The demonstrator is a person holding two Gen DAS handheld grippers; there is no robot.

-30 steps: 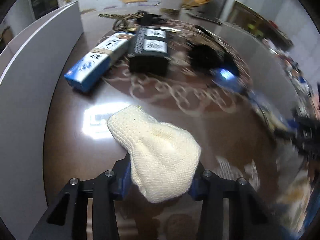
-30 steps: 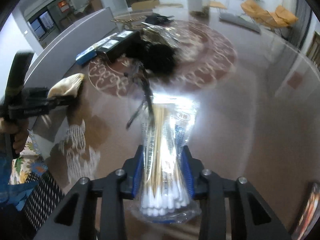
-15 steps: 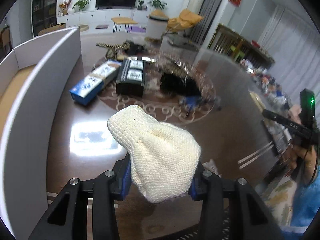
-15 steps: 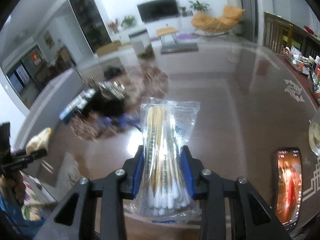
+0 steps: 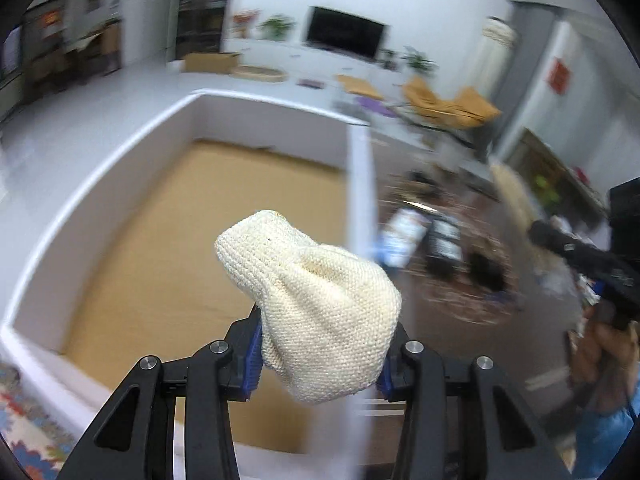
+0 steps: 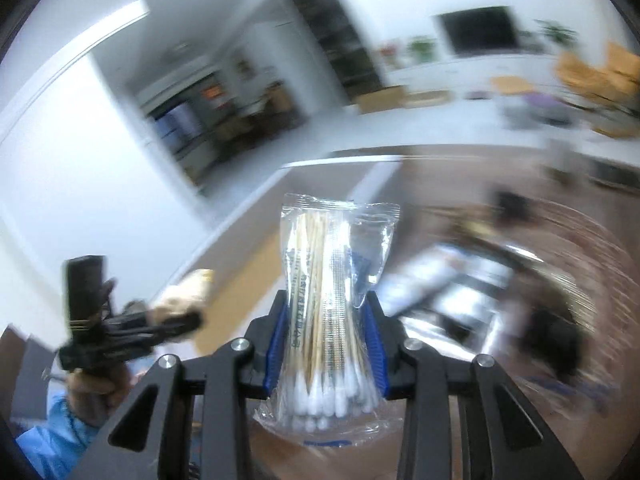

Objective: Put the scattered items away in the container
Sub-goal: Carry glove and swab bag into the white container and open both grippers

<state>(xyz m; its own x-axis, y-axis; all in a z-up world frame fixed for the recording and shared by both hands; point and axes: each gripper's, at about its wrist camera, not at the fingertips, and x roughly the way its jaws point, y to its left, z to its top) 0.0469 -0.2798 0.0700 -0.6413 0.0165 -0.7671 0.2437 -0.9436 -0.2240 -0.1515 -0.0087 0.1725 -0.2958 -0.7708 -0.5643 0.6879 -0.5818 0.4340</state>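
Observation:
My left gripper (image 5: pixel 320 344) is shut on a cream knitted pouch (image 5: pixel 316 300) and holds it in the air above the near end of a big white-walled box with a brown floor (image 5: pixel 192 216). My right gripper (image 6: pixel 326 340) is shut on a clear bag of cotton swabs (image 6: pixel 328 300), held up above the table. In the right wrist view the left gripper with the pouch (image 6: pixel 188 292) shows at the lower left, beside the blurred box wall (image 6: pixel 240 220). The right gripper (image 5: pixel 592 260) shows at the right edge of the left wrist view.
On the dark brown table (image 5: pixel 460 312) right of the box lie a blue-and-white carton (image 5: pixel 404 232), a black box with white labels (image 5: pixel 444 240) and a dark fuzzy item (image 5: pixel 486 272). All are blurred. A living room lies beyond.
Both grippers swung left and up, each still gripping its item. The left one now hangs over the box's inside instead of the table. The right view has turned toward the box.

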